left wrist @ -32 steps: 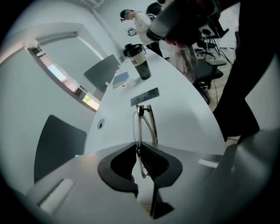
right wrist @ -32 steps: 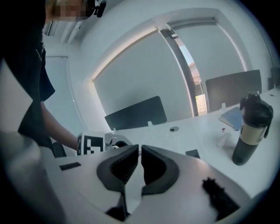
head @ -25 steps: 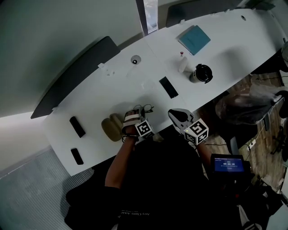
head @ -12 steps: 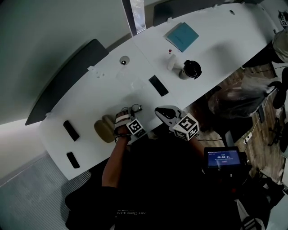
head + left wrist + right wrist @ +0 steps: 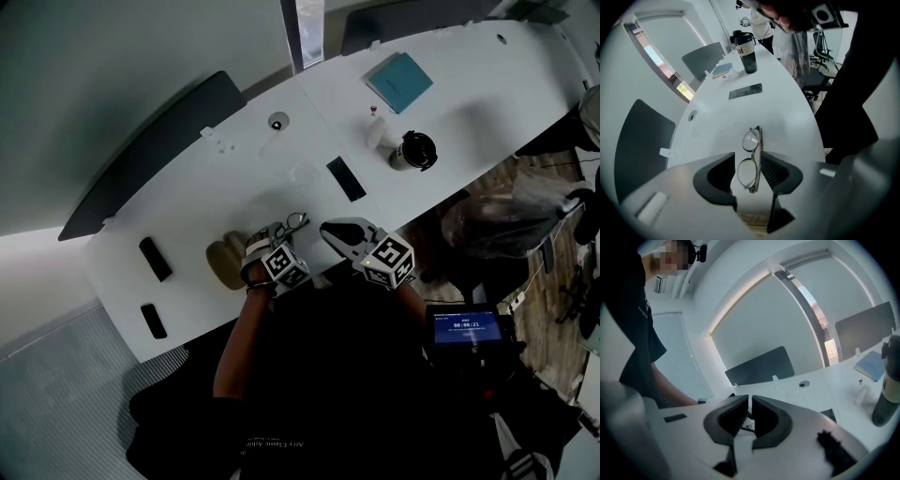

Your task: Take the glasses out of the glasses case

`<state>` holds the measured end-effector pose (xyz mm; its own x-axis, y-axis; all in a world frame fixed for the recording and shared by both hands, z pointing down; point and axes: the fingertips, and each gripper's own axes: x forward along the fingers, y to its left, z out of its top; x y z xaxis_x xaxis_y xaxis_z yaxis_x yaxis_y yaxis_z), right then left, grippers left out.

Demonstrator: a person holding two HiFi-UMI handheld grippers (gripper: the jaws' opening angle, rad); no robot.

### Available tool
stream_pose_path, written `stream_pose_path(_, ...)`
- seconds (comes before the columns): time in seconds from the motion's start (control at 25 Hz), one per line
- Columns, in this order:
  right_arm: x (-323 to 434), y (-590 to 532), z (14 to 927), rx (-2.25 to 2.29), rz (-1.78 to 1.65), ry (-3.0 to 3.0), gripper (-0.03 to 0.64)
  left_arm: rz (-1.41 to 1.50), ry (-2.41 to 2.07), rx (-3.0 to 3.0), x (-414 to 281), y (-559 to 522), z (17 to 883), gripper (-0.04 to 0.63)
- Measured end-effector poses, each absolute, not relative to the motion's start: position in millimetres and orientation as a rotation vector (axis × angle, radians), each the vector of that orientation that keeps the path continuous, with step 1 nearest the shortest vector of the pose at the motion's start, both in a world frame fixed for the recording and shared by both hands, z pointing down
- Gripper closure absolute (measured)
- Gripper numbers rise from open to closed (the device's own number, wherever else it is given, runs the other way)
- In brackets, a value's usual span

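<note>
The thin-framed glasses (image 5: 750, 157) lie folded on the white table (image 5: 787, 108), just right of the tan glasses case (image 5: 225, 263). My left gripper (image 5: 749, 159) points down over them. Its jaws have just been opening and now stand apart on either side of the glasses (image 5: 294, 222), not pressing them. In the head view the left gripper (image 5: 279, 234) sits between the case and the glasses. My right gripper (image 5: 330, 231) hovers near the table's front edge, right of the glasses. Its jaws (image 5: 750, 401) are shut with nothing between them.
A black phone (image 5: 347, 178) lies beyond the glasses. Further right stand a black mug (image 5: 415, 150), a small bottle (image 5: 377, 132) and a blue notebook (image 5: 400, 81). Two black blocks (image 5: 155, 259) (image 5: 153, 321) lie at the table's left end. A dark chair back (image 5: 150, 159) stands behind.
The left gripper's jaws have spread apart, leaving the glasses lying on the table. The right gripper has drifted left, closer to the left gripper.
</note>
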<state>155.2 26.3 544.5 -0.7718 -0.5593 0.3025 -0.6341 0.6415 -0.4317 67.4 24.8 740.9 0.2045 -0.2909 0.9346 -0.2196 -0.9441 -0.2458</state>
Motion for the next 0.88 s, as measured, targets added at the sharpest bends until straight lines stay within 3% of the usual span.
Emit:
stream_pose_path(0.16,129,17,542,0.935,0.799,-2.75,0.592,-1.792,0.593,-2.533,51,26,711,0.417)
stream_pose_path(0.28,104,4,536,0.905,0.769,-2.799,0.592,-1.535,0.956,-2.822,22,17,664,0.435)
stream_pose_path(0.4,77,-7,538,0.884,0.763,-2.808,0.606,-0.909,1.517,-3.155,-34,6,603,0.503)
stream_pose_path(0.48,60,-10,545,0.859,0.773,-2.808,0.609,-0.359,1.867,-3.235,-86,8,577,0.588)
stream_pose_path(0.56,44,-14,557,0.849,0.766,-2.792,0.611,-0.009,2.09,-3.187,-137,18,572,0.588)
stream_pose_path(0.88,3,-16,585,0.784,0.738,-2.684,0.611,0.031,2.378,-3.073,-228,47,611,0.588)
